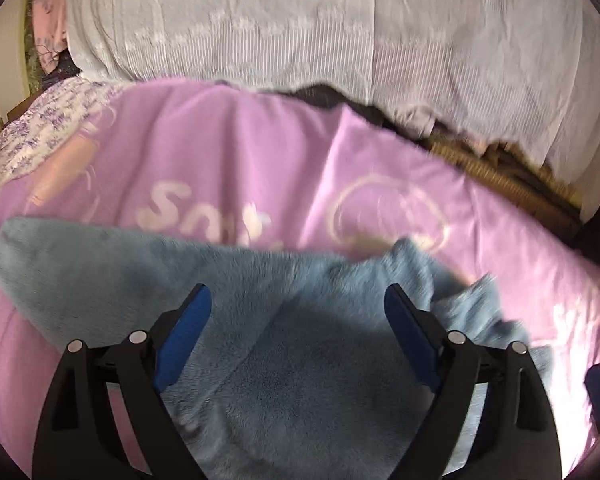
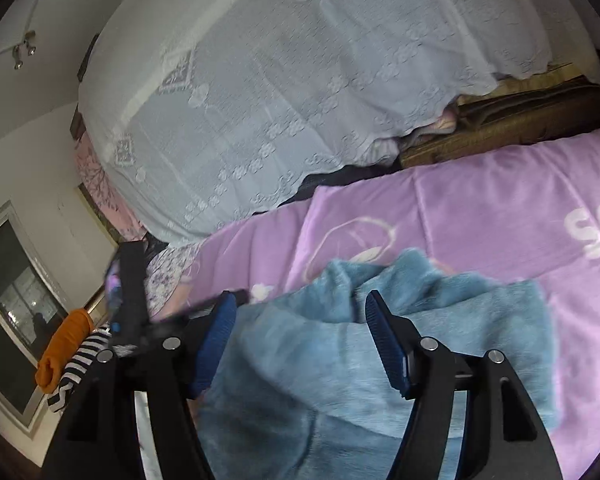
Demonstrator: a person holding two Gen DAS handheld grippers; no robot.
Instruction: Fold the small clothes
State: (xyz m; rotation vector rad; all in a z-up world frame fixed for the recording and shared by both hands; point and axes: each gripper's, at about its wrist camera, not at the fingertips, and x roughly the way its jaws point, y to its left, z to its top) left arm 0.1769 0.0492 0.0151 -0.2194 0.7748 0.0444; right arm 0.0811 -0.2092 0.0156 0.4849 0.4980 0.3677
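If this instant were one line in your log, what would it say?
task: fold small clothes | left gripper: open | right gripper: open | blue fleece garment: rumpled on pink blanket, ungripped

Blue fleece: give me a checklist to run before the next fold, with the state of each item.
1. Left gripper open: ok, fingers spread wide with nothing clamped.
2. Right gripper open: ok, fingers apart, fleece only beneath them.
3. Blue fleece lies on the pink blanket: ok.
4. Fleece spread flat: not ok, its far edge is bunched and creased in the right wrist view.
5. An edge lies between the fingers for a grip: cannot tell, both views are blurred.
6. Fleece clear of other clothes: ok, the orange roll and striped piece lie well off to the side.
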